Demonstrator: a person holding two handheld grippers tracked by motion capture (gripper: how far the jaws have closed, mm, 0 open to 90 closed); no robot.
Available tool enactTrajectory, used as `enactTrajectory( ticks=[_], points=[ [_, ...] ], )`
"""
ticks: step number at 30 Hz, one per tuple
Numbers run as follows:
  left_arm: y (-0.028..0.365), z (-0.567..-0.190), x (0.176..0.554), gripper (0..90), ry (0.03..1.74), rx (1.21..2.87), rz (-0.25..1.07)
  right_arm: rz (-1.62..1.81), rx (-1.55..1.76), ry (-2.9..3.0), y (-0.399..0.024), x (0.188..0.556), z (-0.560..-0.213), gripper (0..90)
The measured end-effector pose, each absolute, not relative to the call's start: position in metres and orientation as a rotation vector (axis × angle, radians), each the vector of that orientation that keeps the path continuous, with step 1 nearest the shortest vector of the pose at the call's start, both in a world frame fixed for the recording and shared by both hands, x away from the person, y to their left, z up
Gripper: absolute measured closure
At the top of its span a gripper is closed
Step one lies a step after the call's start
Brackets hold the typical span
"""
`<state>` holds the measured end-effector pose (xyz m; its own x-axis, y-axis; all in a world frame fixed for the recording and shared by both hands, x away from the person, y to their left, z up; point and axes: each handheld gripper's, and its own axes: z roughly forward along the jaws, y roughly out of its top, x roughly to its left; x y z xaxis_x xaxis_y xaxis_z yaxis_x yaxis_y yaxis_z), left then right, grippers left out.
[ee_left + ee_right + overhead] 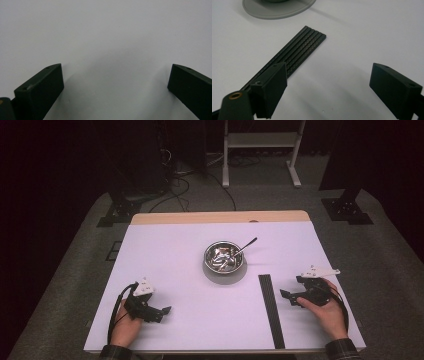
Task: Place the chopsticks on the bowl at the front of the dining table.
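White and wide, the surface (190, 320) carries a steel bowl (224, 257) on a grey plate (224, 273) at its middle, a spoon (243, 246) resting in it. Just right lies a black ribbed strip (270, 307). Left tool (161, 312) and right tool (290, 297) rest near the front edge, well apart, jaws spread and empty.

Looked like a lab recording setup — white bench (165, 270) stood on grey carpet (60, 285), dark curtains all round, loose cables (175, 180) trailed on the floor, a white metal stand (260, 140) and black tripod feet (347, 210) behind.
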<state>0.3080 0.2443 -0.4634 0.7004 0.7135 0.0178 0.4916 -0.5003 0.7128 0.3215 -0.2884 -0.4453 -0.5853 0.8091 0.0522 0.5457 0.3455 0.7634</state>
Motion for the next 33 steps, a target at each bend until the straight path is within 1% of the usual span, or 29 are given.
enactTrajectory(
  ticks=[33],
  points=[
    [0.244, -0.463, 0.308, 0.0, 0.915, 2.203, 0.405, 1.094, 1.213, 2.292, -0.272, 0.351, -0.448, 12.9]
  ],
)
